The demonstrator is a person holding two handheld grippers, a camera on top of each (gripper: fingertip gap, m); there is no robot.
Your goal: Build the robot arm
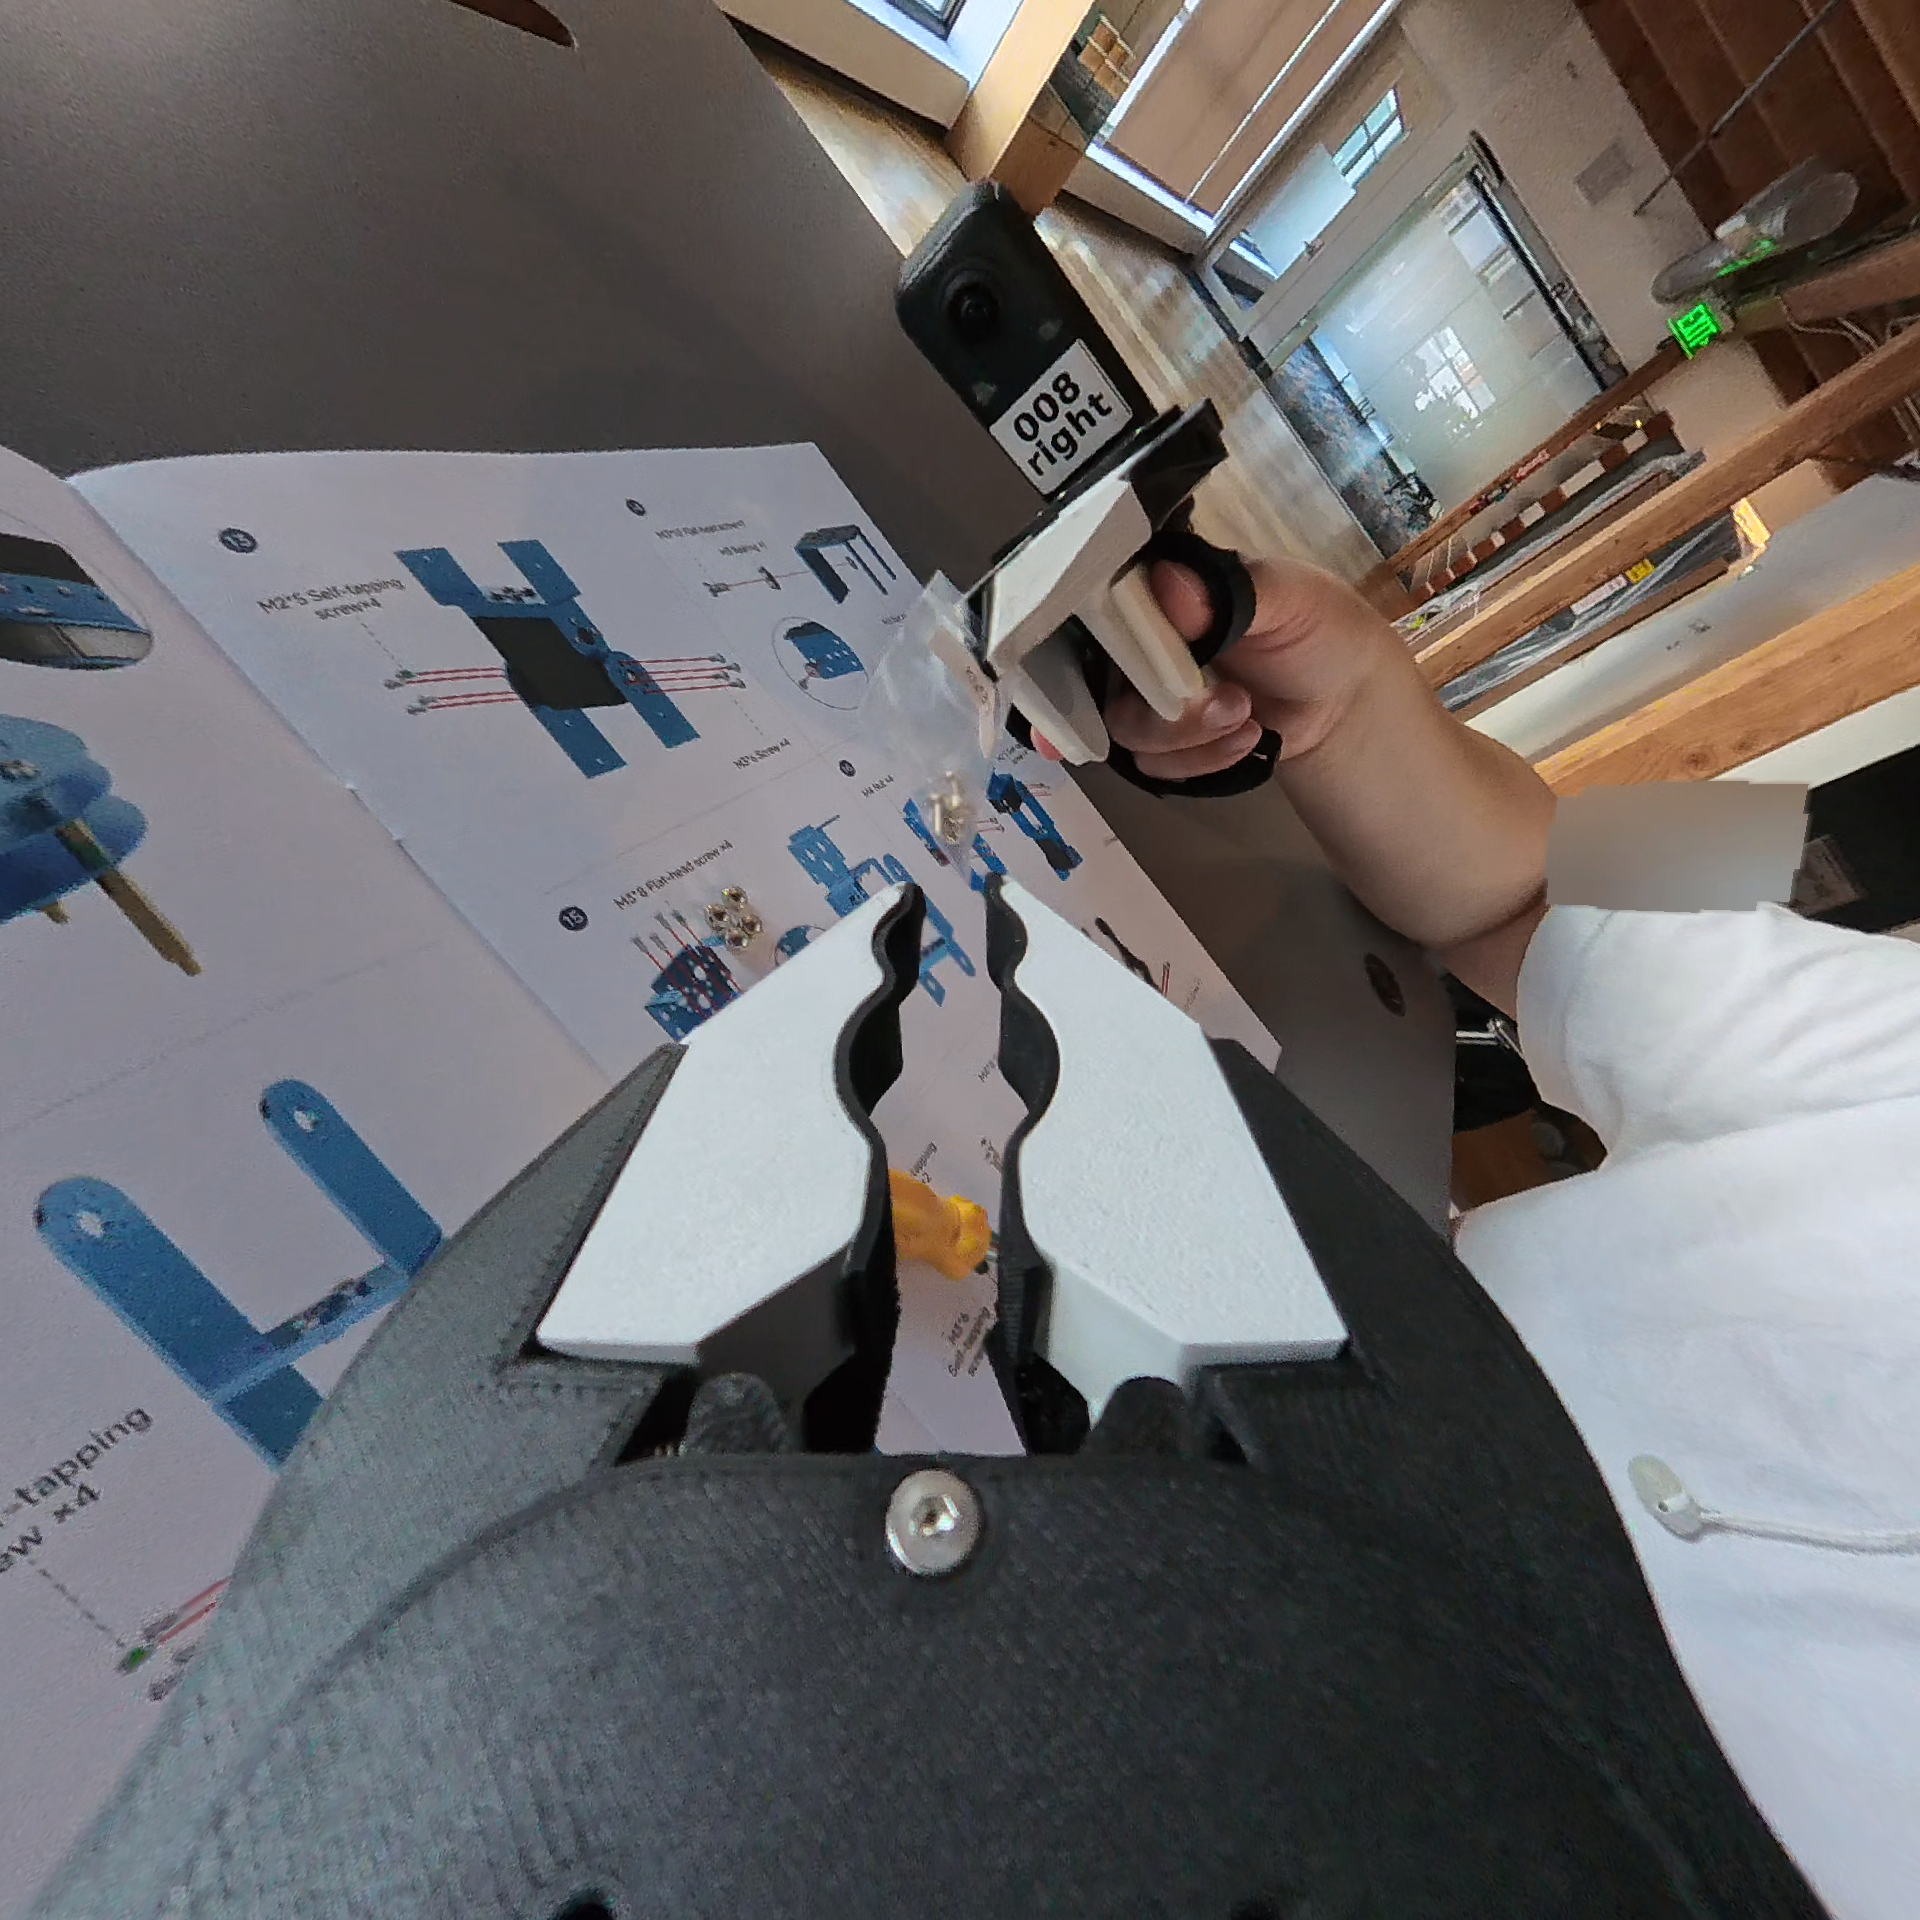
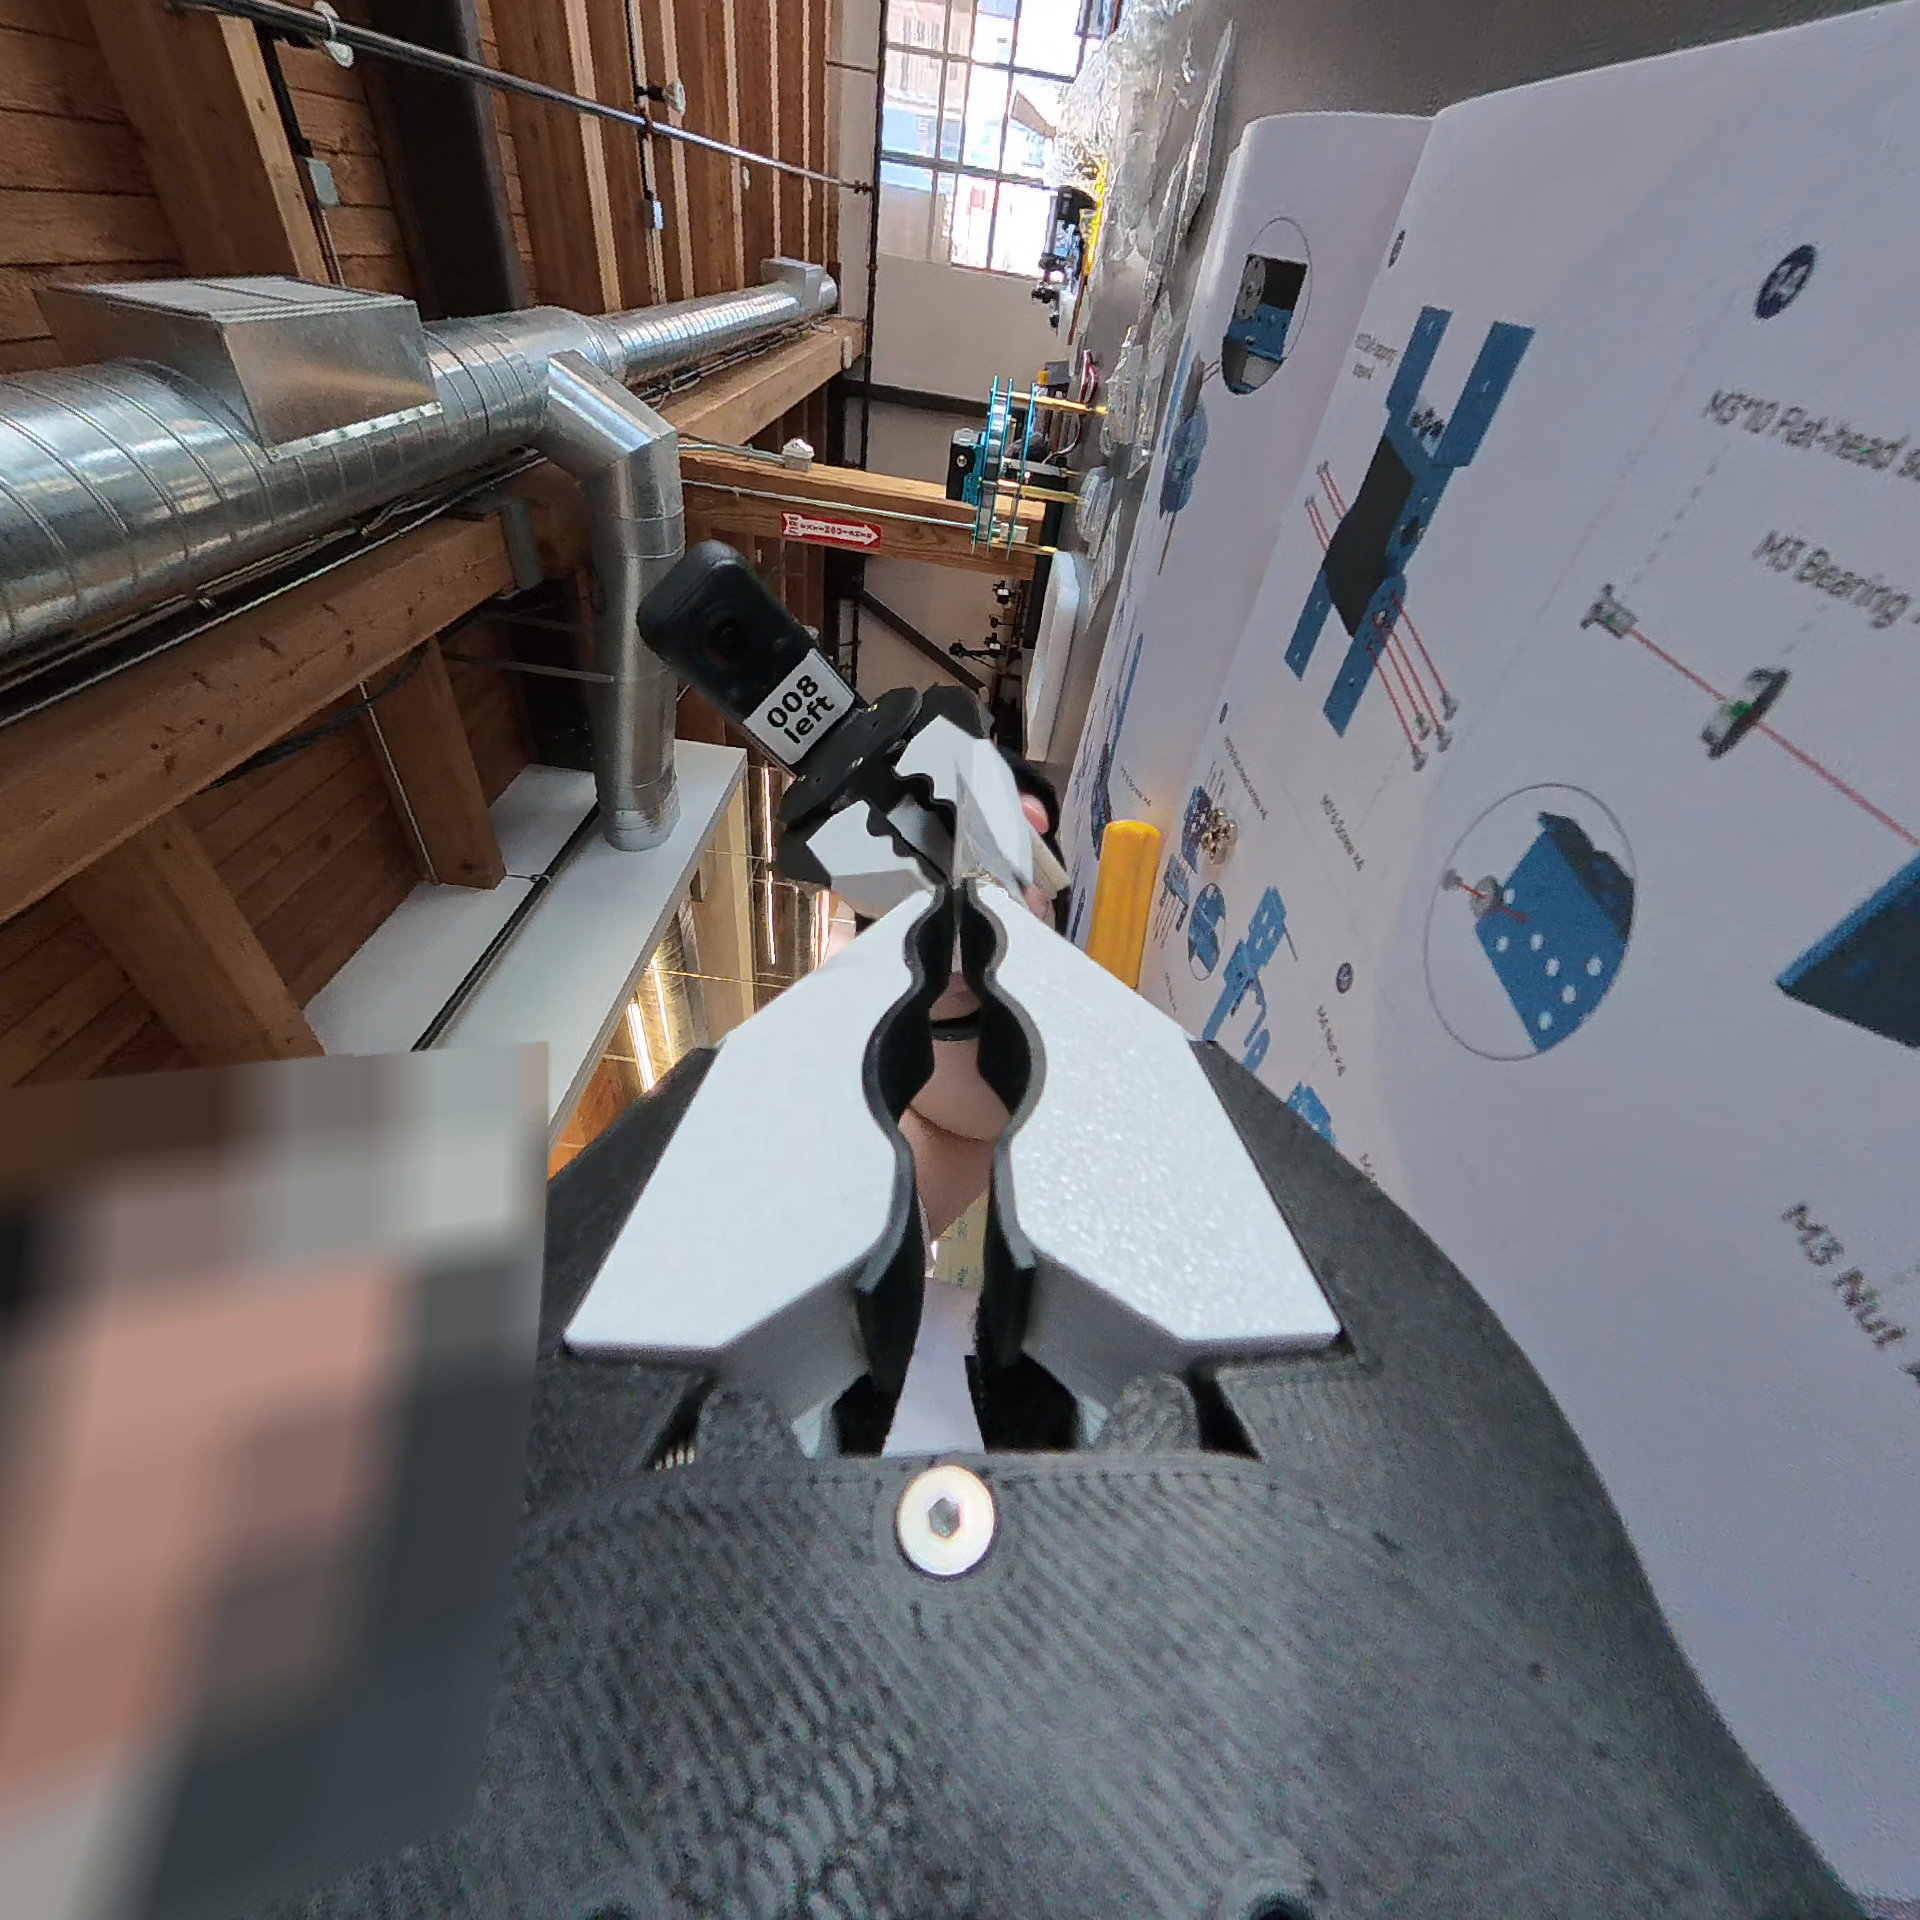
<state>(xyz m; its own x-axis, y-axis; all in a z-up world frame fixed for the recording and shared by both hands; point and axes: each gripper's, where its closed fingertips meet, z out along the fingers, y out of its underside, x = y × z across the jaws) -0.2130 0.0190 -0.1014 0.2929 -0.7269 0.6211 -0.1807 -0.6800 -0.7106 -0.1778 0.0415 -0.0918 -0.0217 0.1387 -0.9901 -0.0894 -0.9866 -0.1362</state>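
My right gripper (image 2: pixel 951 902) is shut on the top edge of a small clear plastic bag (image 1: pixel 935 717), which hangs from it with a few screws (image 1: pixel 945 812) in the bottom. The left wrist view shows that gripper (image 1: pixel 982 665) above and beyond my own fingers. My left gripper (image 1: pixel 956 894) is slightly open; its right fingertip (image 1: pixel 1000 899) is at the bag's lower corner, and the pads do not press on it. In the right wrist view the bag (image 2: pixel 956 842) shows edge-on, running up between the left gripper's fingers (image 2: pixel 951 821).
An open instruction booklet (image 1: pixel 416 727) lies on the grey table (image 1: pixel 416 260) under both grippers. A cluster of nuts (image 1: pixel 732 920) rests on its page. A yellow screwdriver handle (image 1: pixel 930 1226) lies under my left fingers. A grey laptop (image 1: pixel 1351 987) is to the right. Left tips to right tips: about 5 cm.
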